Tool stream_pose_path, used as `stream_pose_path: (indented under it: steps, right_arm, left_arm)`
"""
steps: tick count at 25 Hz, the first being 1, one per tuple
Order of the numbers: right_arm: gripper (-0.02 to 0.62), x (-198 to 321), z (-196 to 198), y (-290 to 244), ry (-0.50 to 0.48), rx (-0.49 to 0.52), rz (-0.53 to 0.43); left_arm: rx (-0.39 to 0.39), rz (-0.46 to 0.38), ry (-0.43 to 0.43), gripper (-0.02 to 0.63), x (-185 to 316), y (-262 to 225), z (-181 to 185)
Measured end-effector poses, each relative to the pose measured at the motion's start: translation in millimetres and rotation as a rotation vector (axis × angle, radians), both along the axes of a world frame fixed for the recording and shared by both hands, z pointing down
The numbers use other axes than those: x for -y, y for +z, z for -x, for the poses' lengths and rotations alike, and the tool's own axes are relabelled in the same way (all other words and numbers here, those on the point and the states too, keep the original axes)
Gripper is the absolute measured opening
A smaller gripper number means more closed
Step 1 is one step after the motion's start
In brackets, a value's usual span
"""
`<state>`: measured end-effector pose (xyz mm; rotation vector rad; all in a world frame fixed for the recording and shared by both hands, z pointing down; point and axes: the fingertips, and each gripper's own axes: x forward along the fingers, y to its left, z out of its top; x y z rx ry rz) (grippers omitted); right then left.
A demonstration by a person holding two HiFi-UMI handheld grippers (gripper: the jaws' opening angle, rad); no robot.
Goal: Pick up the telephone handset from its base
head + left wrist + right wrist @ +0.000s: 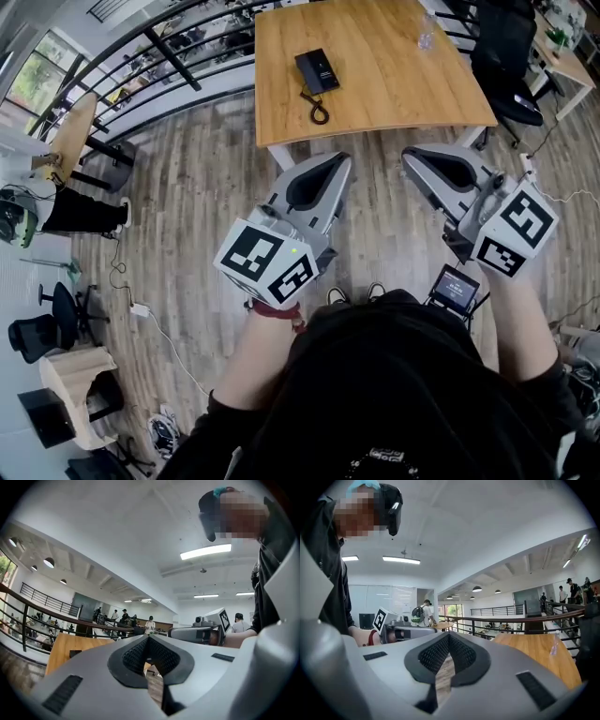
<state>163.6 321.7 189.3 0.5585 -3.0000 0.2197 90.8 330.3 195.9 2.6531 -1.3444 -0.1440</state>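
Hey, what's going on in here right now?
A person stands back from the light wooden table, holding a grey hand-held gripper in each hand. The left hand-held gripper and the right hand-held gripper are both shut and empty, short of the table. The black telephone sits on the table, handset apparently on its base, untouched.

Black desk phone [317,71] lies flat on wooden table [403,75], in left half, set in from left edge. Rect. body, slightly askew to table edges. Handset [305,75] appears seated along left side of base [324,66]; too small to confirm. Black coiled cord [320,112] leaves phone's near end, loops twd near edge, stays on tabletop.
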Motion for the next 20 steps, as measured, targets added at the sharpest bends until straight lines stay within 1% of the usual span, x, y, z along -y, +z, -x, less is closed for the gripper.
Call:
stream_pose_path:
  steps: [4,8,13,18,20]
  right_arm:
    - [0.017,4,-20,1,0.009,0.048,0.031]
    - [0.017,8,-38,12,0.003,0.029,0.048]
    - [0.017,14,-63,25,0.011,0.046,0.084]
    - [0.017,14,-83,26,0.007,0.106,0.139]
    - [0.017,18,-86,24,0.007,0.103,0.136]
  left_arm:
    - [0.006,0.013,-0.013,0.006,4,2,-11]
    - [0.014,0.029,-0.019,0.006,9,7,-26]
    - [0.036,0.054,-0.017,0.006,12,18,-47]
    - [0.045,0.058,-0.027,0.006,10,15,-56]
    - [0.051,0.051,-0.03,0.006,12,12,-57]
